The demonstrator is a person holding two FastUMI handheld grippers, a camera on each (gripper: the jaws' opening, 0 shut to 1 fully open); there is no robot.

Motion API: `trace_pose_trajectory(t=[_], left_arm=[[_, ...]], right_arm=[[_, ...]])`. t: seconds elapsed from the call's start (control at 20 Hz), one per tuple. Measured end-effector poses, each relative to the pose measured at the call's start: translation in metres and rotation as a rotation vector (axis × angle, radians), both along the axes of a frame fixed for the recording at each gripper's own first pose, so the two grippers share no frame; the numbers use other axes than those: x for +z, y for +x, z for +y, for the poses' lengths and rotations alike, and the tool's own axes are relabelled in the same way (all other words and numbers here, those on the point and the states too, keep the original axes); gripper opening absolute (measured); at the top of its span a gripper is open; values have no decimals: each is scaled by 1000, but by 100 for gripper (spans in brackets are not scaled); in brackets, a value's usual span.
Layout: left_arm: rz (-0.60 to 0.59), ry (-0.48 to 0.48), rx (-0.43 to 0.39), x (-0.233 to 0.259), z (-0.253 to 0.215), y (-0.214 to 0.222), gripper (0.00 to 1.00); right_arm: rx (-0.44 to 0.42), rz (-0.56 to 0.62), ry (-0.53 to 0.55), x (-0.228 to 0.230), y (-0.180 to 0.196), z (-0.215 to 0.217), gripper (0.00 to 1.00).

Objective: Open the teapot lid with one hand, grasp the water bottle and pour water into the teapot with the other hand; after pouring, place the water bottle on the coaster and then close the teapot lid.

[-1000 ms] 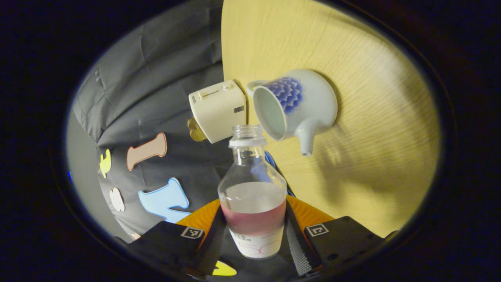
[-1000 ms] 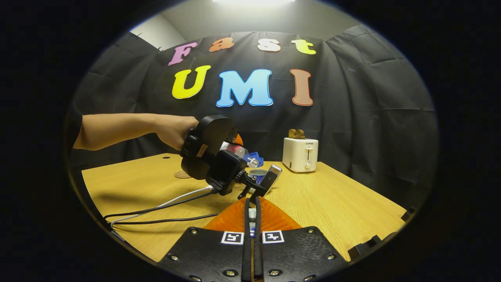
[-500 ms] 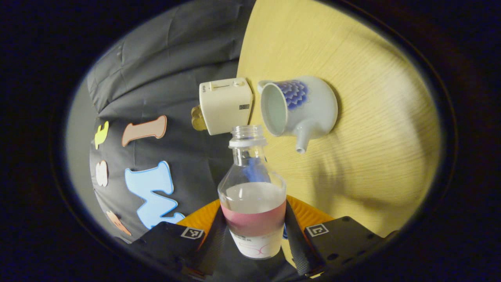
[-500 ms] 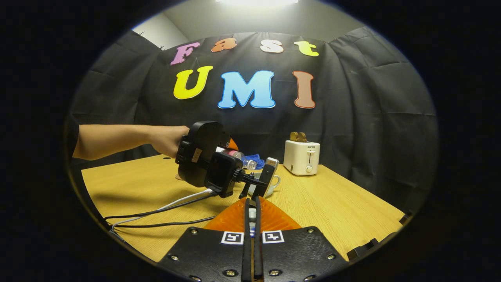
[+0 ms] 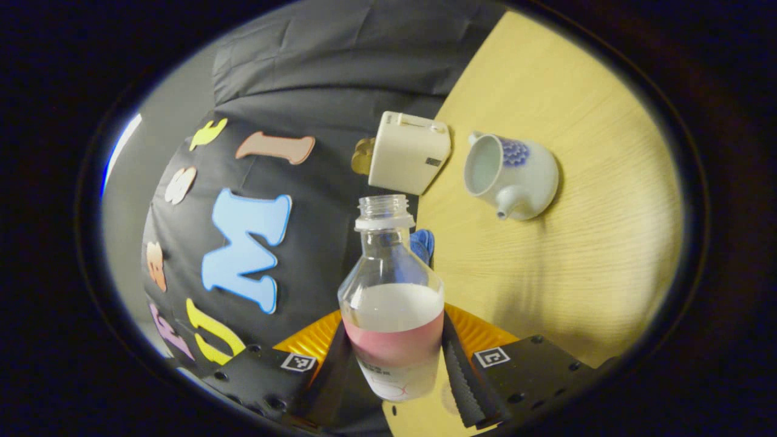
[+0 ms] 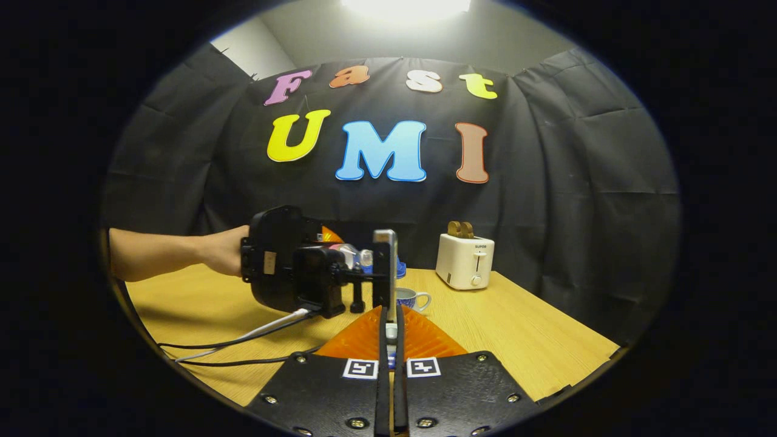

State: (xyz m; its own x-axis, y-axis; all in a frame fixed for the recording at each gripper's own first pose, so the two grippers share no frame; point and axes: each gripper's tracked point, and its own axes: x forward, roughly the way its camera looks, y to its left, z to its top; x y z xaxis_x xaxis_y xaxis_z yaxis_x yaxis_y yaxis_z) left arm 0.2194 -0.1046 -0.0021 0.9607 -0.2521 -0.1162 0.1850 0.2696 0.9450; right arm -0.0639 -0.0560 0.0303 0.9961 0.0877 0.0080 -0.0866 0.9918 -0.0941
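Bottle, clear plastic, uncapped, part filled with water, pink-banded label: clamped between both fingers of the left gripper, held above the yellow wooden bench. White ceramic teapot with blue pattern, lid off, stands near the bench's rear edge beside a cream toaster. Right gripper fingers pressed together on something small; I cannot tell what.

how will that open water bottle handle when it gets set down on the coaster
The water bottle has no cap and looks roughly half full, so tilting it would probably spill. The liquid likely gives it some weight low down, which should steady it. Its smooth clear wall may be slippery between the left gripper fingers, and the narrow body could tip if released crooked.
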Motion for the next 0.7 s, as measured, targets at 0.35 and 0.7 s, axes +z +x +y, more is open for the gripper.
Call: trace_pose_trajectory(t=[0.35,0.7], left_arm=[[39,-518,107,23,67,0,87],[64,-1071,155,43,125,-1,87]], right_arm=[[41,10,35,2,54,17,3],[62,41,63,-8,91,31,3]])
